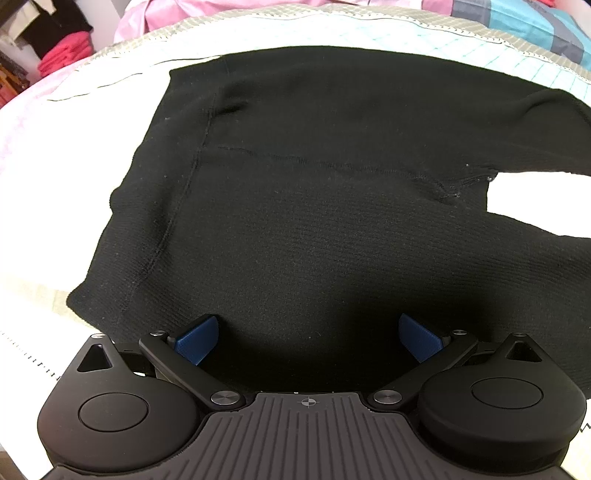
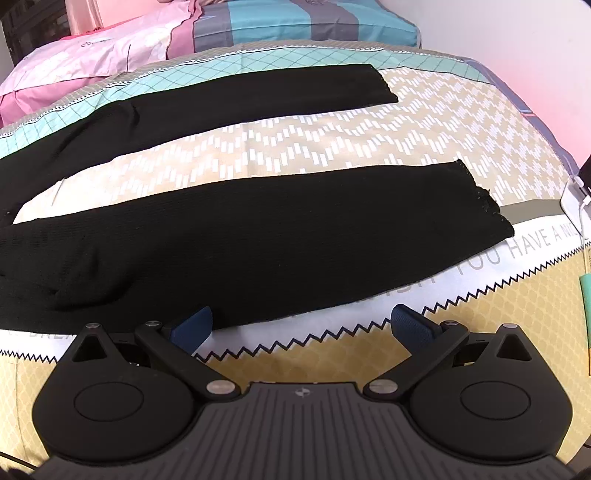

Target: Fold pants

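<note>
Black knit pants lie flat and spread out on a bed. The left wrist view shows the waist and seat part, with the crotch at the right. The right wrist view shows the two legs lying apart, their cuffs to the right. My left gripper is open, its blue pads over the near edge of the pants' waist part. My right gripper is open and empty, just in front of the near leg's lower edge, over the bedcover.
The bedcover is patterned in beige, white and teal with a zigzag line. Pink bedding and a striped pillow lie at the far side. A white cable and device sit at the bed's right edge. Folded red clothes are stacked far left.
</note>
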Available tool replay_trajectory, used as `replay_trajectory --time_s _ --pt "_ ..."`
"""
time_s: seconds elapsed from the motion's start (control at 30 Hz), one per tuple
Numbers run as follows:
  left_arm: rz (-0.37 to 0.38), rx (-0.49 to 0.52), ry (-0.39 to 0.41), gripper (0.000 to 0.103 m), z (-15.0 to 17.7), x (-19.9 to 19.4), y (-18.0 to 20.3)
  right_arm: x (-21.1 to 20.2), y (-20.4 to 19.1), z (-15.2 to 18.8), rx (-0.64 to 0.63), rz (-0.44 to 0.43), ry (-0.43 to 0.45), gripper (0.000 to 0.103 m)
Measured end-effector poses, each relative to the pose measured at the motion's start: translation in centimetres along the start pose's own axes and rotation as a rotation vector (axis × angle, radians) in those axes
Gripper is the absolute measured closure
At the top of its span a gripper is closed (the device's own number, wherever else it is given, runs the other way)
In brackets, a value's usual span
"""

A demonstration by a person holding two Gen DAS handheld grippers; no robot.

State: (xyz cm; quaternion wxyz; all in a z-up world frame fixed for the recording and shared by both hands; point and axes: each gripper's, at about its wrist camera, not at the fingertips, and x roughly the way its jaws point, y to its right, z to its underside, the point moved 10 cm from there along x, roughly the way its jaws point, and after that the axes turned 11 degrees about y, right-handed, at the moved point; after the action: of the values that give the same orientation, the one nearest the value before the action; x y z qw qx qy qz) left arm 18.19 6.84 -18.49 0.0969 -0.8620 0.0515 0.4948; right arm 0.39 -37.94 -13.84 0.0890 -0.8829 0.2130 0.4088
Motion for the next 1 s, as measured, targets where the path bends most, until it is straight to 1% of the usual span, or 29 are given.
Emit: replay_trajectory --time_s 0.17,0.3,0.4,0.57,0.73,0.8,0.87,0.93,1.0 --pt "0.004 0.008 0.004 0.0 0.0 -0.4 0.0 0.1 0.0 -0.2 -0.003 -0.005 -0.002 0.001" --pt "-0.013 0.028 0.011 0.0 -0.2 -0.7 -0.1 0.3 -0.3 -0.5 -0.001 -0.01 -0.004 0.001" --pt "-0.019 0.022 0.015 0.0 -0.4 -1.2 -0.4 0.3 -0.5 -0.8 -0.006 -0.014 -0.001 0.001" --pt "-0.038 0.015 0.051 0.0 -0.8 -2.8 -2.1 0.4 -0.4 -1.3 -0.006 -0.018 0.006 0.001" --pt "-0.053 -0.014 0.048 0.0 0.0 -4.1 -4.4 0.4 0.3 -1.4 0.028 -0.02 0.001 0.001" --pt "-0.037 -0.065 0.049 0.0 0.7 -4.9 -6.0 -0.3 0.8 -1.6 0.036 -0.023 0.017 0.001" --pt "0.002 -0.158 0.059 0.0 1.5 -5.7 -7.7 -1.2 1.5 -1.9 0.062 -0.039 0.04 0.001" --pt "0.057 -0.27 0.049 0.0 2.5 -6.3 -9.4 -2.1 2.4 -2.0 0.145 -0.085 0.061 0.001" --pt "0.124 -0.353 0.035 0.0 3.4 -6.2 -10.4 -2.2 3.5 -1.7 0.28 -0.134 0.047 0.002"
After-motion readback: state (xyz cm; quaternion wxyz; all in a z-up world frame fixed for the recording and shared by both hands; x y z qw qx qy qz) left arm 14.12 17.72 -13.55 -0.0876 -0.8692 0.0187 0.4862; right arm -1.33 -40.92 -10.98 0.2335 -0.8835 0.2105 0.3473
